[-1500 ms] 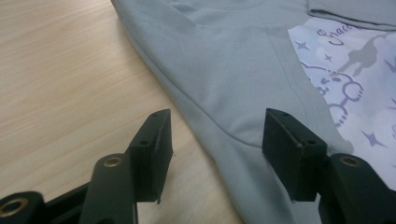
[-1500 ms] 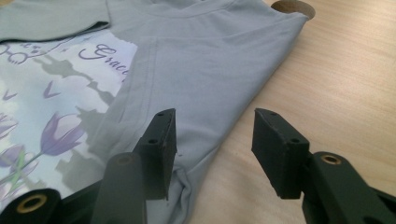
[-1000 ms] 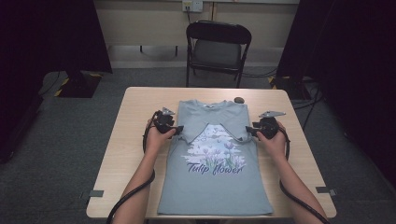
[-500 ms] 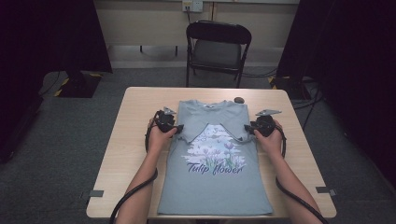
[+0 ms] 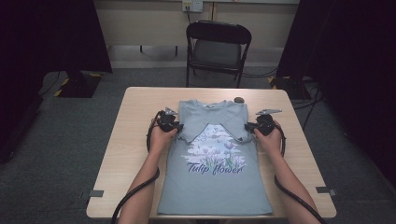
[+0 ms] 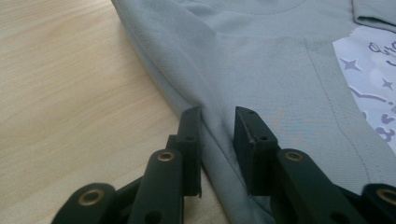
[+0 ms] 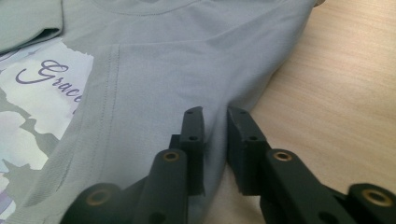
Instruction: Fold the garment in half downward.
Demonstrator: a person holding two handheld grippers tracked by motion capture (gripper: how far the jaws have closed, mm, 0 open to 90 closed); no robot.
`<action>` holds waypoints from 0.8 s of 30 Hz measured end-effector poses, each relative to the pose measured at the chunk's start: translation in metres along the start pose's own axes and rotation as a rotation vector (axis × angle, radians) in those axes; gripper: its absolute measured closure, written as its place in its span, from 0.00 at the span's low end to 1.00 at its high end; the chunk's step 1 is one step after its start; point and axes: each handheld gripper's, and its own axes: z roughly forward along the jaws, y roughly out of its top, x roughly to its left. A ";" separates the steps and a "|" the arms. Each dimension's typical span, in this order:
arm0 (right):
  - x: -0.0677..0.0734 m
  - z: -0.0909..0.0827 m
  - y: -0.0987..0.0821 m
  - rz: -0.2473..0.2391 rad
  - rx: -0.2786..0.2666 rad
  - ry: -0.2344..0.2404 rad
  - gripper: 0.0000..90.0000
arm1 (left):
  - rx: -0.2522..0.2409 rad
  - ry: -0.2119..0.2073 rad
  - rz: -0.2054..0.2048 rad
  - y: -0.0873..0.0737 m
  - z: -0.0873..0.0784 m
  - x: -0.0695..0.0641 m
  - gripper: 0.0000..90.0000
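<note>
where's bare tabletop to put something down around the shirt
Free: the strip of table left of the shirt, the strip right of it up to the table edge, and the far left corner. Crowded: both shirt edges at the left tongs and right tongs.

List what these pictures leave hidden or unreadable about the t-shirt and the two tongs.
- T-shirt hem: high view, cut off near the bottom edge.
- Small dark object beside the collar: high view, too small to identify.
- Left tongs: left gripper view, a fabric fold lies between the jaws, but whether the pads press it is unclear.
- Right tongs: right gripper view, likewise.
- Small print under the sleeves: covered.
</note>
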 end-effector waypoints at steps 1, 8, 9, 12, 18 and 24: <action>0.001 0.000 0.000 -0.003 0.002 0.002 0.92 | 0.005 -0.001 0.000 0.001 0.000 -0.001 0.86; -0.002 0.001 0.001 0.023 0.007 0.027 0.93 | 0.021 -0.003 -0.002 0.003 0.000 -0.002 0.93; -0.004 0.001 0.001 0.032 0.004 0.033 0.94 | 0.017 -0.008 -0.009 0.003 0.000 -0.002 0.93; -0.005 0.000 0.001 0.031 0.000 0.033 0.95 | -0.002 -0.020 -0.039 0.003 -0.003 0.001 0.94; -0.007 -0.006 0.001 0.045 -0.025 0.053 0.95 | -0.020 -0.035 -0.032 0.008 -0.011 0.003 0.94; -0.007 -0.012 0.005 0.044 -0.034 0.063 0.96 | -0.023 -0.044 -0.019 0.014 -0.017 0.002 0.94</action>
